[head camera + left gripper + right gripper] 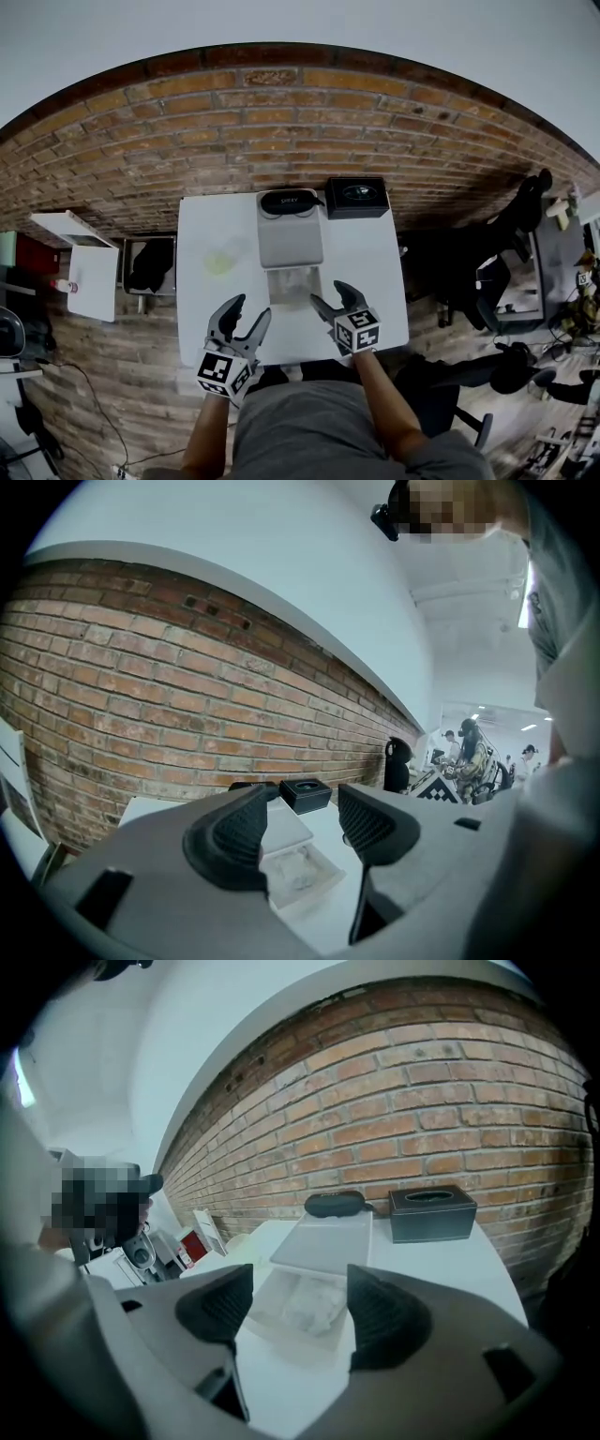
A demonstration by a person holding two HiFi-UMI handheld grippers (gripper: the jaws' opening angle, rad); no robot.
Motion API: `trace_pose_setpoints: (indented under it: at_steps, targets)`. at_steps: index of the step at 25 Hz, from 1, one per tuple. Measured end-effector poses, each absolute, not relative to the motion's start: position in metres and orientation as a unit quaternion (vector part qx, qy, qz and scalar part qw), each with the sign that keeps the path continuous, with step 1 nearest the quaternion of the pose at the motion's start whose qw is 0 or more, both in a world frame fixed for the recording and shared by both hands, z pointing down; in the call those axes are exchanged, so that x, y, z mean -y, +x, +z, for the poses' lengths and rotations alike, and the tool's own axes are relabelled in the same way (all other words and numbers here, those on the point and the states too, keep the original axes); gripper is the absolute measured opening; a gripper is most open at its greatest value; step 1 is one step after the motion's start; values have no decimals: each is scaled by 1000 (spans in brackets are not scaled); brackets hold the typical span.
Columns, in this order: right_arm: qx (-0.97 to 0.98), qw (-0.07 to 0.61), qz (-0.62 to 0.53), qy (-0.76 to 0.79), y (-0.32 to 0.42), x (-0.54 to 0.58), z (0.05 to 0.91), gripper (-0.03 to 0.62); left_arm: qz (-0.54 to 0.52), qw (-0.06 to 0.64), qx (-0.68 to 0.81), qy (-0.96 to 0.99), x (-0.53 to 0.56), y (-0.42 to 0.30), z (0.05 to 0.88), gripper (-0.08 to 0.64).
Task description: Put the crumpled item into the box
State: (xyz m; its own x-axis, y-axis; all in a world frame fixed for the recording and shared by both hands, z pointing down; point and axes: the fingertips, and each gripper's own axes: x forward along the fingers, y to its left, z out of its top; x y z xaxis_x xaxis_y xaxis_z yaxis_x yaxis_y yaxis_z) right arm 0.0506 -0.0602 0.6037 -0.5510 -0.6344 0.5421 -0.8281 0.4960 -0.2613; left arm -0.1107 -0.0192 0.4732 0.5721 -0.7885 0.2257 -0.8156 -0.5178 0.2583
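A clear, open box sits mid-table with a crumpled white item lying inside it. Its grey lid lies flat just behind. My left gripper hovers open near the table's front edge, left of the box, holding nothing. My right gripper stands open just right of the box, also empty.
The white table stands against a brick wall. A black tissue box and a black case stand at its far edge. A pale yellowish thing lies at the left. Chairs and desks stand to either side.
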Motion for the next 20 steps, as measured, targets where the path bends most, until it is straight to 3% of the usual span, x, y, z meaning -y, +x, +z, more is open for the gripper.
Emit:
trace_pose_setpoints:
  at_steps: [20]
  targets:
    - [841, 168, 243, 452, 61, 35, 593, 311, 97, 154, 454, 872, 8, -98, 526, 225]
